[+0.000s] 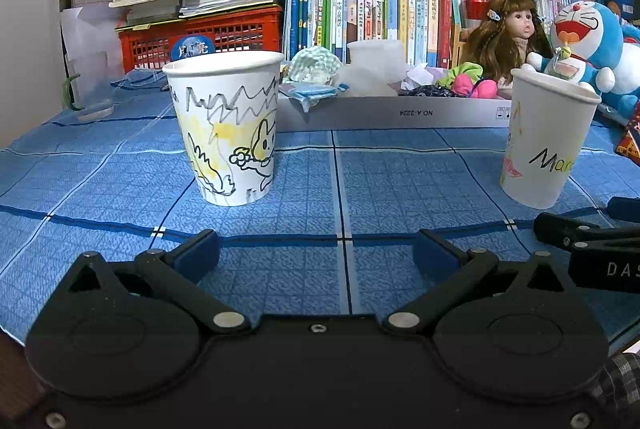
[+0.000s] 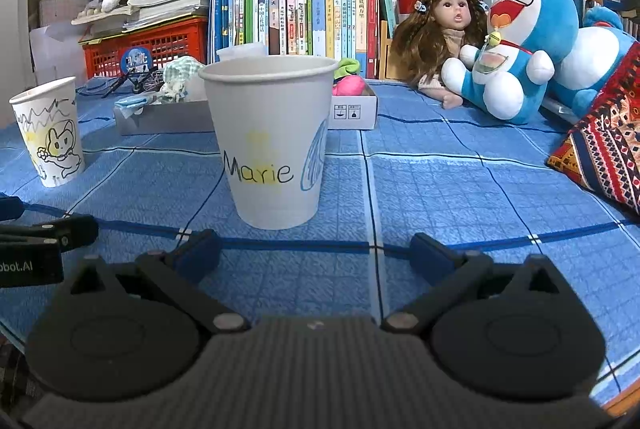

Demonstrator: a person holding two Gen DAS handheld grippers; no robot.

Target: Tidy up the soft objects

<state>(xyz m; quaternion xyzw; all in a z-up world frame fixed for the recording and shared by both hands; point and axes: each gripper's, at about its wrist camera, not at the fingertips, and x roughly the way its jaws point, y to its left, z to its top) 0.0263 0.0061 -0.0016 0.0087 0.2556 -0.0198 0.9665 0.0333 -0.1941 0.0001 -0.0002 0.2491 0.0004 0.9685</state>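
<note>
Both claws released, empty: left gripper (image 1: 316, 253), right gripper (image 2: 316, 253) | we'd reach past white paper cups (image 2: 272, 141) | pinch pink soft toy (image 2: 348, 85) gently from the grey shallow box (image 1: 384, 115).

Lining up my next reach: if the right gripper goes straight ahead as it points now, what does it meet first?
Probably the paper cup marked "Marie", standing slightly left of the right gripper centre line. The open fingers may straddle it or clip its right side; depth is hard to judge.

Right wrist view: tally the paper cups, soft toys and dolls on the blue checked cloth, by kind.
White paper cups: 2, the "Marie" cup and the cup with the rabbit drawing.
Blue-and-white plush cat toys: 1.
Brown-haired dolls: 1.
Total: 4.
</note>
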